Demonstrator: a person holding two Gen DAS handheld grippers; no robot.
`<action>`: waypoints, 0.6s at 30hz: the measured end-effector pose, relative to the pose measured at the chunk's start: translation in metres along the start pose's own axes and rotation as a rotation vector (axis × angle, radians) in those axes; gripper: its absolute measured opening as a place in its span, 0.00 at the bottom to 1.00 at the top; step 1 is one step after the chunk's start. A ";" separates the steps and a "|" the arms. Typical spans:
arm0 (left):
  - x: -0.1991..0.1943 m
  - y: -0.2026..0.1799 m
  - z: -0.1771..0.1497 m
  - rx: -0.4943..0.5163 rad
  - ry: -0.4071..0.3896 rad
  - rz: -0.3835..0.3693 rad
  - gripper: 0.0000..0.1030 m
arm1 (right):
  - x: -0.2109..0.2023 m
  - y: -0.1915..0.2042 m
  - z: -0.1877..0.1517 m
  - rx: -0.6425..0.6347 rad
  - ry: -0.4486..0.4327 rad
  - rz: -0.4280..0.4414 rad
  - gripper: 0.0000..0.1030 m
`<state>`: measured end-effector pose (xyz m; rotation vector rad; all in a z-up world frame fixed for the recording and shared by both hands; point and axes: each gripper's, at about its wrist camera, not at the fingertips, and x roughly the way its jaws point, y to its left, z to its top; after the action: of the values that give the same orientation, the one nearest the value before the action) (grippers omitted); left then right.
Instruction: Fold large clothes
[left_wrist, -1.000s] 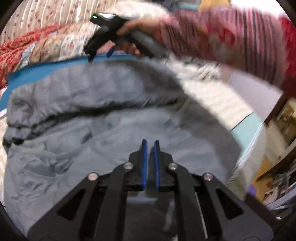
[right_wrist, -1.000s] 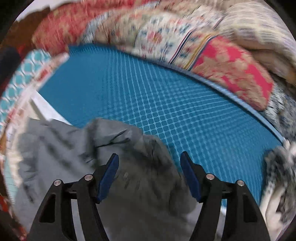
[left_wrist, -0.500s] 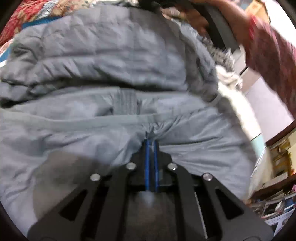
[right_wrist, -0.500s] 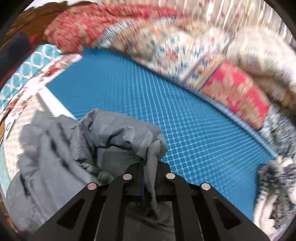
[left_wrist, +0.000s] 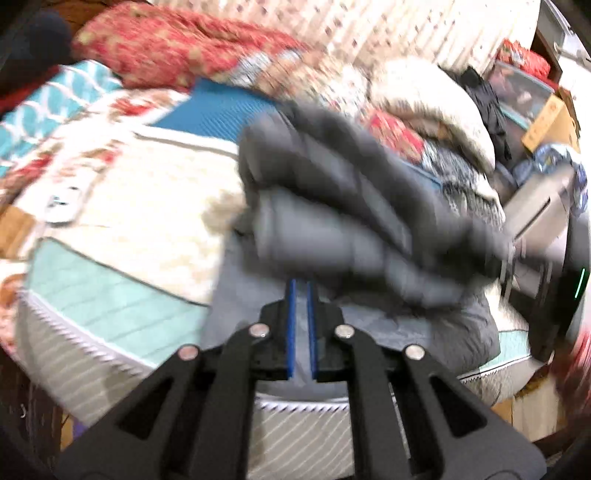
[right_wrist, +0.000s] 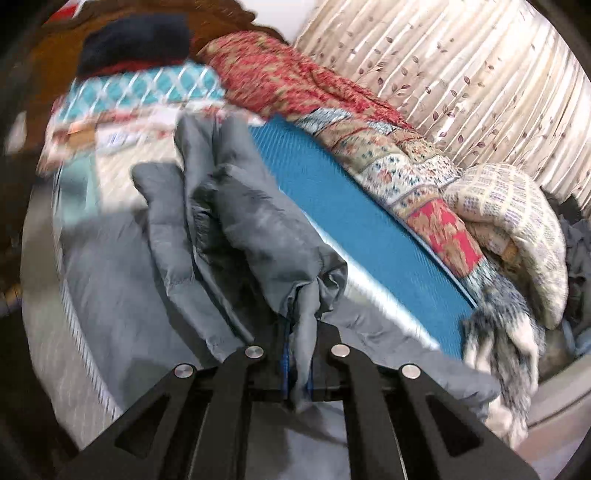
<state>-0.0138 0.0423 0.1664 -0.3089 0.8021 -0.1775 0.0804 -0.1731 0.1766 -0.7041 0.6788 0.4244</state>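
Observation:
A large grey padded jacket (left_wrist: 347, 206) hangs lifted above the bed, blurred by motion. My left gripper (left_wrist: 301, 286) is shut on a thin layer of its fabric at the near edge. In the right wrist view the jacket (right_wrist: 240, 236) bunches in folds over the blue mat (right_wrist: 369, 236). My right gripper (right_wrist: 297, 332) is shut on a gathered fold of the jacket, which runs between the blue pads. The right gripper's black body (left_wrist: 569, 280) shows at the right edge of the left wrist view.
The bed (left_wrist: 122, 206) has a cream and teal quilt. Red patterned blankets (right_wrist: 295, 81) and a rolled cream quilt (right_wrist: 517, 229) pile along the far side by a curtain (right_wrist: 461, 74). Boxes and clutter (left_wrist: 546, 122) stand at the far right. The mattress edge (left_wrist: 303, 406) is close below.
Both grippers have lifted the jacket off the bed and pulled it back toward the near mattress edge. The right gripper, open a second ago, shut on a fold half a second ago.

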 end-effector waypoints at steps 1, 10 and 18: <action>-0.011 0.000 0.001 0.005 -0.017 0.001 0.06 | -0.004 0.014 -0.013 0.001 0.016 -0.008 0.00; -0.014 -0.060 0.008 0.150 -0.050 -0.111 0.15 | -0.001 0.079 -0.073 0.071 0.093 -0.123 0.00; 0.120 -0.043 -0.009 0.186 0.173 0.084 0.15 | -0.040 0.075 -0.092 0.037 0.057 -0.131 0.02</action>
<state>0.0605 -0.0330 0.0941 -0.0851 0.9605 -0.2003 -0.0290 -0.1915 0.1184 -0.7228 0.6885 0.2719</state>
